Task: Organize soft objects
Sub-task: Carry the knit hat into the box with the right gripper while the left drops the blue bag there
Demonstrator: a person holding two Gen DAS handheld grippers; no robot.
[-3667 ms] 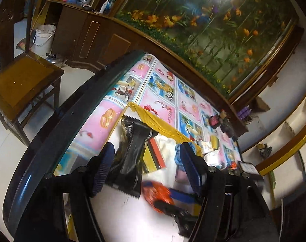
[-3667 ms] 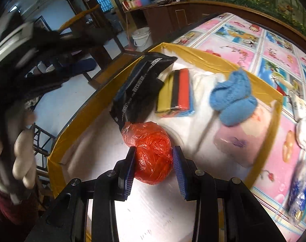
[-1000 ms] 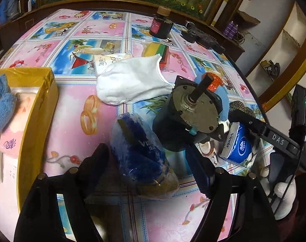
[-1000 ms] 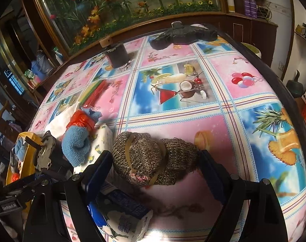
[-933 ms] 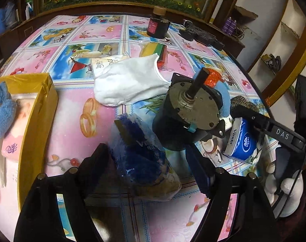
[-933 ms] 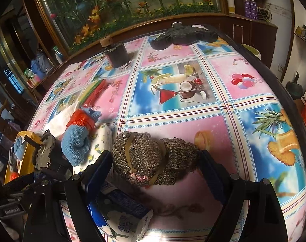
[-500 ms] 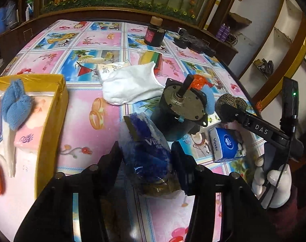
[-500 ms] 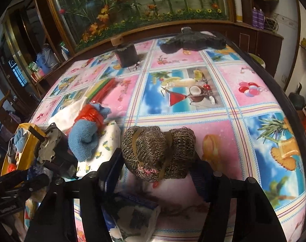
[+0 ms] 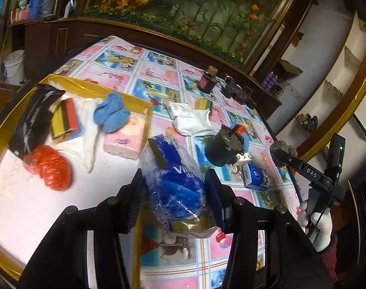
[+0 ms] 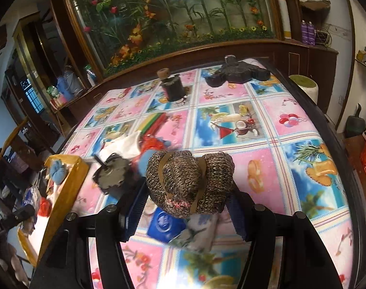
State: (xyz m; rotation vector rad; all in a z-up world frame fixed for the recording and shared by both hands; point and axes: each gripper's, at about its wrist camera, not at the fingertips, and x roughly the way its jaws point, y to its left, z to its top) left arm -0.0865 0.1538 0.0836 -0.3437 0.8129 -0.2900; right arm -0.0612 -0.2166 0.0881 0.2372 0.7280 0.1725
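Observation:
My left gripper point(image 9: 174, 198) is shut on a blue tissue pack in clear wrap point(image 9: 175, 187) and holds it above the right edge of the yellow-rimmed tray point(image 9: 125, 100). The tray holds a red mesh ball point(image 9: 48, 167), blue knitted socks point(image 9: 110, 114), a pink tissue pack point(image 9: 125, 139), a striped sponge point(image 9: 64, 120) and a black packet point(image 9: 33, 118). My right gripper point(image 10: 185, 208) is shut on a brown knitted sock bundle point(image 10: 187, 180) and holds it above the table. That bundle also shows in the left wrist view point(image 9: 283, 148).
On the patterned tablecloth point(image 10: 291, 125) lie a white sock point(image 9: 195, 121), a grey motor point(image 9: 222, 147), a small blue tissue pack point(image 9: 255, 177), a dark jar point(image 10: 172, 85) and a black device point(image 10: 236, 72). A blue sock with red band point(image 10: 149, 151) lies by the motor.
My left gripper lifted the blue tissue pack and carried it left toward the tray. My right gripper closed on the brown sock bundle and raised it off the table.

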